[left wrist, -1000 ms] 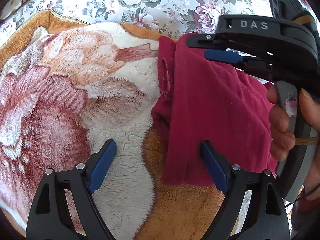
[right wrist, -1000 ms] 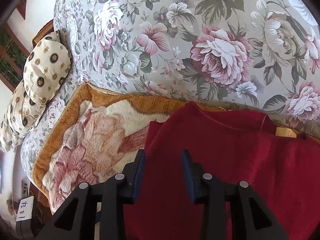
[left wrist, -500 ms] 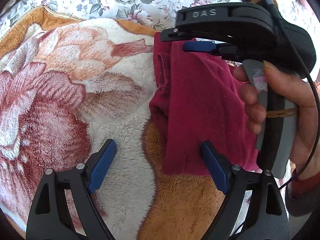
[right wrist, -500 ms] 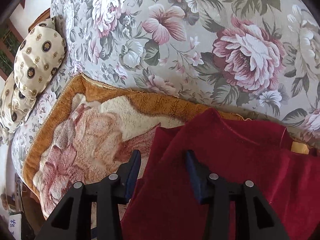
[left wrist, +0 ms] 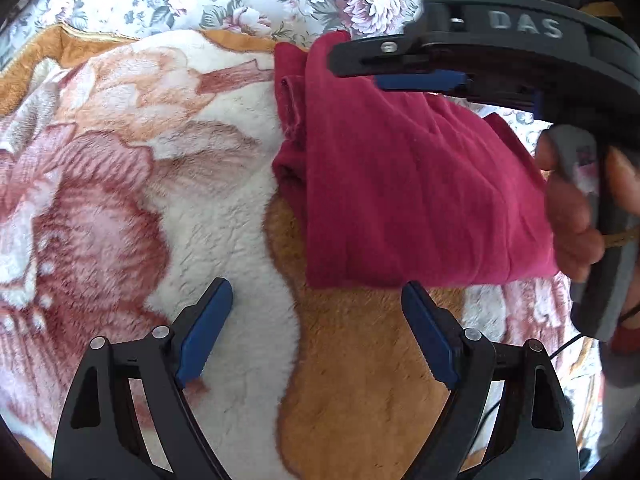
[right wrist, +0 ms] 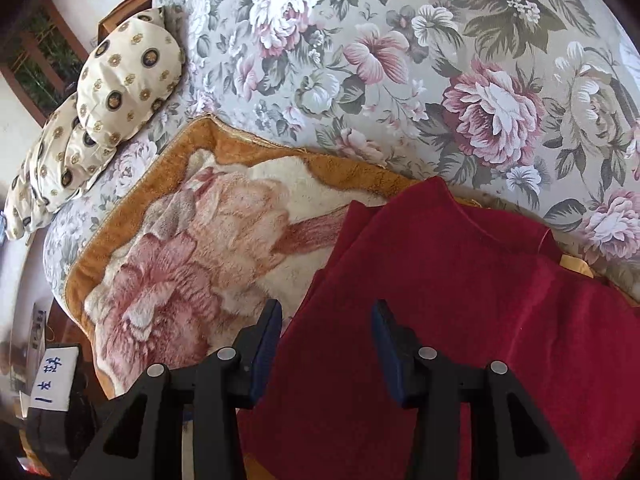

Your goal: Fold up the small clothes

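A dark red garment [left wrist: 420, 192] lies folded into a thick strip on a fleece blanket [left wrist: 200, 200], with its near hem just past my left fingertips. My left gripper [left wrist: 316, 292] hovers wide open over the blanket, holding nothing. The right gripper hangs above the garment's far end, its blue pad [left wrist: 420, 80] clear of the cloth, with a hand [left wrist: 572, 216] on its grip. In the right wrist view my right gripper [right wrist: 326, 312] is open over the left edge of the red garment [right wrist: 480, 320], and nothing is pinched.
The blanket [right wrist: 200, 260] has an orange border and rests on a floral sofa cover [right wrist: 400, 60]. A cream patterned pillow [right wrist: 120, 80] lies at the far left. A yellow tag [right wrist: 574, 264] shows at the garment's far edge.
My left gripper has pulled back, so the garment's near hem now lies beyond its tips. The right gripper has shifted and rolled above the garment, and its jaws stand a little wider.
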Demonstrator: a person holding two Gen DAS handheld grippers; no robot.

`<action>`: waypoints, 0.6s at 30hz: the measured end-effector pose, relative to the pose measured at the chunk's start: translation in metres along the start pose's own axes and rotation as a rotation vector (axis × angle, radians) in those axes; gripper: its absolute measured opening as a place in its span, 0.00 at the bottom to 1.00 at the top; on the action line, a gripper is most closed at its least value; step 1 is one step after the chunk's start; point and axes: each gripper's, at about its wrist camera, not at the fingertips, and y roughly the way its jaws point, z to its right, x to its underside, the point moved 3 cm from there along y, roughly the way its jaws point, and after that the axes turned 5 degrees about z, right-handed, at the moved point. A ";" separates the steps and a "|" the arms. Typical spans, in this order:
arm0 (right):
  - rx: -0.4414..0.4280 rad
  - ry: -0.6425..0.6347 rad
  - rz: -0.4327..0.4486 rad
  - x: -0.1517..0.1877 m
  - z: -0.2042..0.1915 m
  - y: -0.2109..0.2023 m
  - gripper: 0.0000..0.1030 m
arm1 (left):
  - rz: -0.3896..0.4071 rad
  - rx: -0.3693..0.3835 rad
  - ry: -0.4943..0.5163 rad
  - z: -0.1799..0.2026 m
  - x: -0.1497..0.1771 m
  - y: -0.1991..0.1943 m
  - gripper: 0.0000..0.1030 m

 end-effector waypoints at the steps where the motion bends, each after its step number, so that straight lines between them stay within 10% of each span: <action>1: -0.007 0.010 0.000 0.002 0.000 -0.002 0.43 | 0.010 -0.003 -0.016 -0.002 0.001 -0.003 0.84; 6: -0.031 0.080 -0.004 0.008 0.007 -0.002 0.43 | 0.078 -0.162 -0.050 -0.022 -0.001 -0.013 0.84; 18: 0.045 0.135 -0.011 -0.032 0.021 0.026 0.46 | 0.049 0.083 -0.202 -0.016 -0.006 -0.014 0.84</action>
